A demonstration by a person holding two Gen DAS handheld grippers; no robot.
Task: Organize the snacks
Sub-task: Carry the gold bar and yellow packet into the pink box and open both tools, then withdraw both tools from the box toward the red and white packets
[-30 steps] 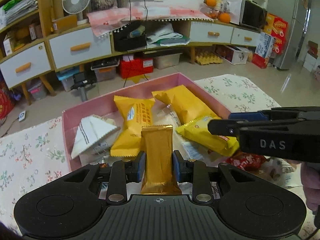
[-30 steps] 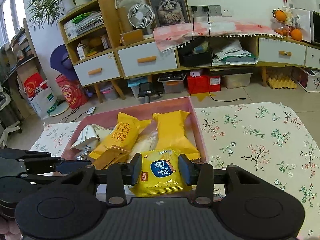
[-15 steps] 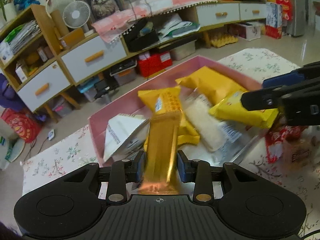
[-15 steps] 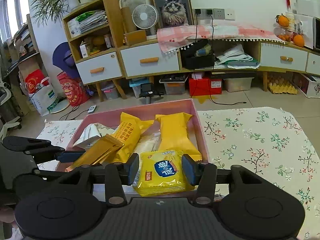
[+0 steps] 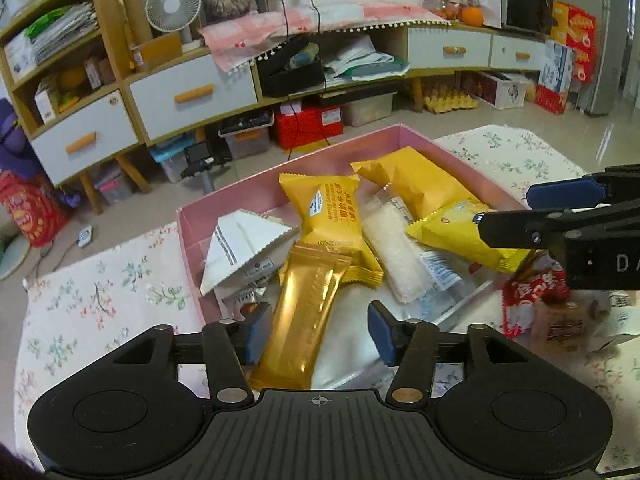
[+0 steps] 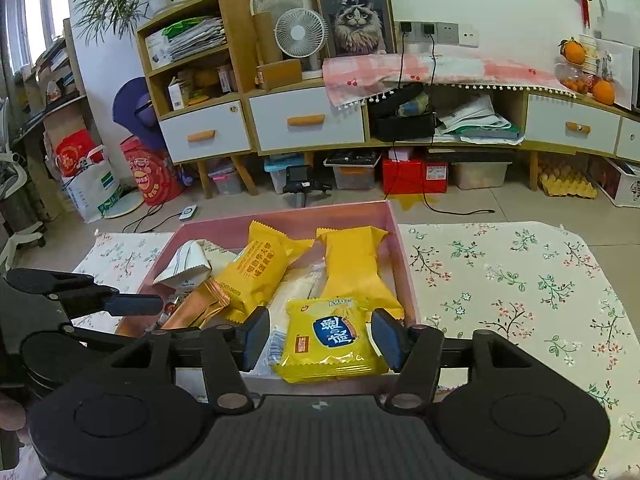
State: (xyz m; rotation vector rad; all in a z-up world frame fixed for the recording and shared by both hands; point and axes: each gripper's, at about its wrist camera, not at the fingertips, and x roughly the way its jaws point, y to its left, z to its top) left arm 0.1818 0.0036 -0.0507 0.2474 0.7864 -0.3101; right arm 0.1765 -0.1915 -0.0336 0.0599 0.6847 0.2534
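Observation:
A pink box (image 5: pixel 280 184) on the floral table holds several snack packets. A gold bar (image 5: pixel 308 320) lies with its near end between the fingers of my left gripper (image 5: pixel 320 332). The jaws are opening: the bar sits close to the left pad and well apart from the right one. A yellow packet with a blue logo (image 6: pixel 332 340) rests on the box's near rim (image 6: pixel 256 374) between the fingers of my right gripper (image 6: pixel 320 340). Those jaws are opening too, with the pads just off the packet's sides. The left wrist view shows the right gripper (image 5: pixel 504 210) reaching in from the right.
Also in the box: a printed yellow packet (image 5: pixel 332 216), a plain yellow one (image 5: pixel 424 188), a white bar (image 5: pixel 392 248) and a white folded packet (image 5: pixel 244 248). A red packet (image 5: pixel 532 296) lies outside on the right. Floral cloth (image 6: pixel 520 280) covers the table.
Both pairs of jaws have spread apart. The gold bar and the blue-logo packet, gripped before, now lie loose between the fingers. The left view has shifted slightly.

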